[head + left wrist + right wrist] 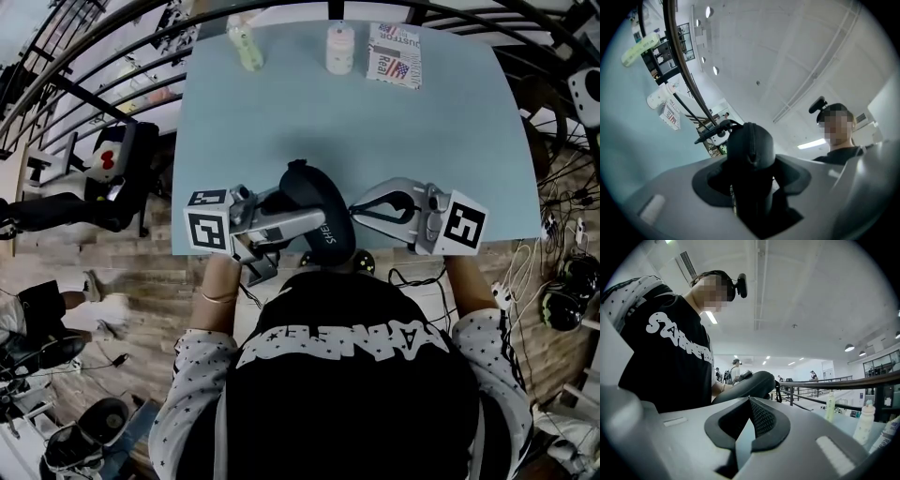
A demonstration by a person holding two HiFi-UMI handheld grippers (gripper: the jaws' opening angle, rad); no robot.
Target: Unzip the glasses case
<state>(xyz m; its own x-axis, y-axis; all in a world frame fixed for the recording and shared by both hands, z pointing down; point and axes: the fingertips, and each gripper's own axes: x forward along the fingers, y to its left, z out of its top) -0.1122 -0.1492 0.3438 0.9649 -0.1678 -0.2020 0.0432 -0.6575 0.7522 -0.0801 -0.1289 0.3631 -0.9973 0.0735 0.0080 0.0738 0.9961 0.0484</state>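
Observation:
The black glasses case is held up over the near edge of the light blue table. My left gripper is shut on it from the left. In the left gripper view the case stands upright between the dark pads, its zipper seam running over the rounded top. My right gripper points left, with its tips right at the case's right side. In the right gripper view its jaws are shut just in front of the case. No zipper pull shows between them.
A pale green bottle, a white bottle and a printed packet stand along the table's far edge. A curved black railing runs behind the table. Cables and gear lie on the wooden floor at the right.

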